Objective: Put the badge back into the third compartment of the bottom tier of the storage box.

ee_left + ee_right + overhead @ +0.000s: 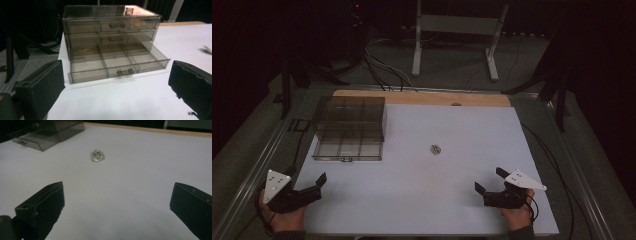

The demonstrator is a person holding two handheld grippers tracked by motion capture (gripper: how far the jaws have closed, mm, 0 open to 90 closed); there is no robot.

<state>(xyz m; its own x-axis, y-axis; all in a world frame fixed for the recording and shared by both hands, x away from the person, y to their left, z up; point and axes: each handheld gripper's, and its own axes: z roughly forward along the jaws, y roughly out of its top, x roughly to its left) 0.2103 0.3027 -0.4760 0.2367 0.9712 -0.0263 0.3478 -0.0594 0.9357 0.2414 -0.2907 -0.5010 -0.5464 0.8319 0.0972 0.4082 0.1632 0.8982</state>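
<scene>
Two black claws rest at the white table's (422, 200) near edge, left claw (314, 186) and right claw (490, 182), both gaping wide and empty. One small silver-green crest badge (435, 149) lies mid-table, well apart. One smoky clear-plastic three-drawer chest (350, 127) stands far left, bottom drawer (117, 66) pulled out.

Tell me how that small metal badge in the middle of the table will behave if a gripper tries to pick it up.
The badge looks like flat, shiny metal, so probably stiff and light, and unlikely to roll. It lies low on the smooth white table, so jaws may slide it instead of getting under it. Its glossy face hints at slipperiness.
</scene>
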